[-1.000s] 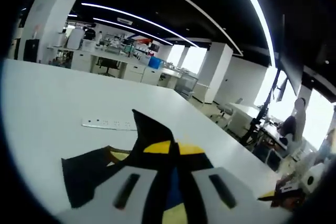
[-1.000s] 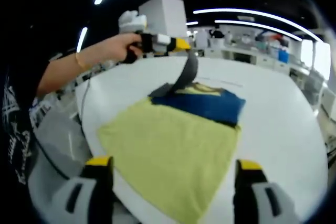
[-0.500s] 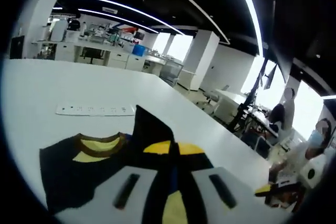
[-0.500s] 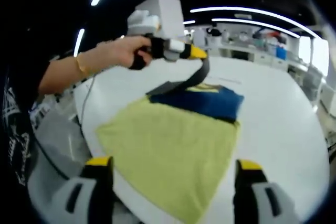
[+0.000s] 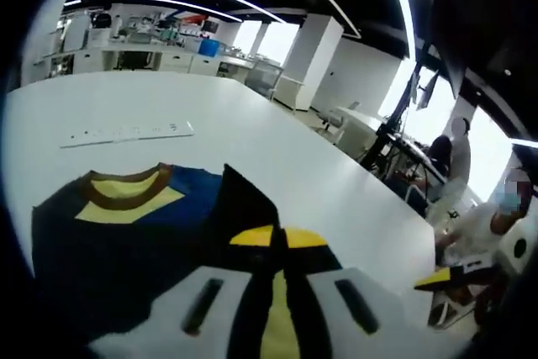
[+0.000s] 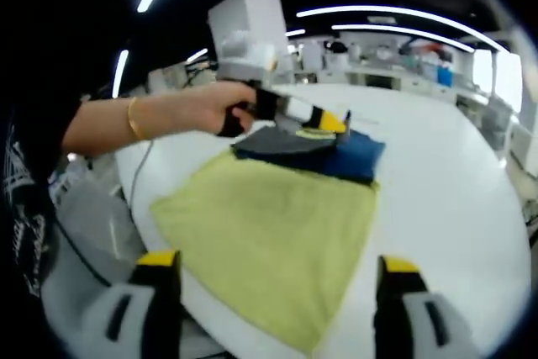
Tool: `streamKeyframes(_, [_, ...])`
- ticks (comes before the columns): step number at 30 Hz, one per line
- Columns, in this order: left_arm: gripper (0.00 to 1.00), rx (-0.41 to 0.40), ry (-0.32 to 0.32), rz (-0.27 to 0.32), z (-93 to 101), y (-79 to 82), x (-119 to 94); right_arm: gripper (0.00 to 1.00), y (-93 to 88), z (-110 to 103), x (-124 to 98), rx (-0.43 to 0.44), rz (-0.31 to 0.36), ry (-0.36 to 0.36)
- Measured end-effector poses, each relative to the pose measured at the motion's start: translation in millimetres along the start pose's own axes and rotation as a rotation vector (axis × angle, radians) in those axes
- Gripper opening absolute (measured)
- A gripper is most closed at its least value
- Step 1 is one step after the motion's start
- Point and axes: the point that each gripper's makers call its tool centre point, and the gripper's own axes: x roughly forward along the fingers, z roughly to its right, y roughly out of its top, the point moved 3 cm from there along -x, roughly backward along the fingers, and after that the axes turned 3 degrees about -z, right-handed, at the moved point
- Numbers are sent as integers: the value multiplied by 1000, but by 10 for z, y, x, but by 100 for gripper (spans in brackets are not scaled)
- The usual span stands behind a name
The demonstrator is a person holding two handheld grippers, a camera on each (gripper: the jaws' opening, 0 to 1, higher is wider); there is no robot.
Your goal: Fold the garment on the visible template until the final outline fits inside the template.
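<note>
The left gripper [image 6: 324,119] was closed on a fold of the garment [image 6: 315,147], its yellow-tipped jaws pinched tight over dark cloth in the left gripper view, where the fabric rose to a peak just past the jaw tips. In the right gripper view a hand [image 6: 220,108] held that tool low over the garment, near the far end of the yellow template [image 6: 269,233].

The right gripper [image 6: 277,268] stood wide open and held nothing, its two jaws apart at the near edge of the desk [image 6: 454,208], above the near corner of the template.

The garment lay as a compact blue and dark bundle at the far end of the template, close to the middle of the desk, with its collar [image 5: 126,190] (brown-trimmed, yellow inside) facing a white power strip [image 5: 126,132] further out toward the far edge.

By my judgement the folding was well along: the bundle looked narrower than the template, and most of the yellow sheet lay bare. Its far portion, though, seemed to reach past the template's far edge, so it likely needed drawing back or one more fold, then a release, before the outline would sit inside.
</note>
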Motion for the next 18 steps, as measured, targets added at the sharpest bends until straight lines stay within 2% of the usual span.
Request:
streamKeyframes(3, [0,-1,-2,-28,13,-103,66,96,-8,0,2,3,-3,-1])
streamKeyframes(5, [0,-39,-25,-79,31,-226,107,96,-11,5,1,4,-5,-2])
streamKeyframes(6, [0,-58,-43,-81,48,-260,129,96,-11,6,1,4,-6,-2])
streamKeyframes(8, [0,-50,-50,-74,38,-271,144,96,2,7,-1,4,-4,-2])
streamKeyframes(12, [3,-6,-59,-97,59,-320,136,96,32,13,-5,-2,2,-2])
streamKeyframes(15, [17,19,-102,-56,121,-263,112,96,43,20,-3,-6,4,1])
streamKeyframes(18, [37,40,-119,-34,136,-206,84,96,41,4,7,-10,2,17])
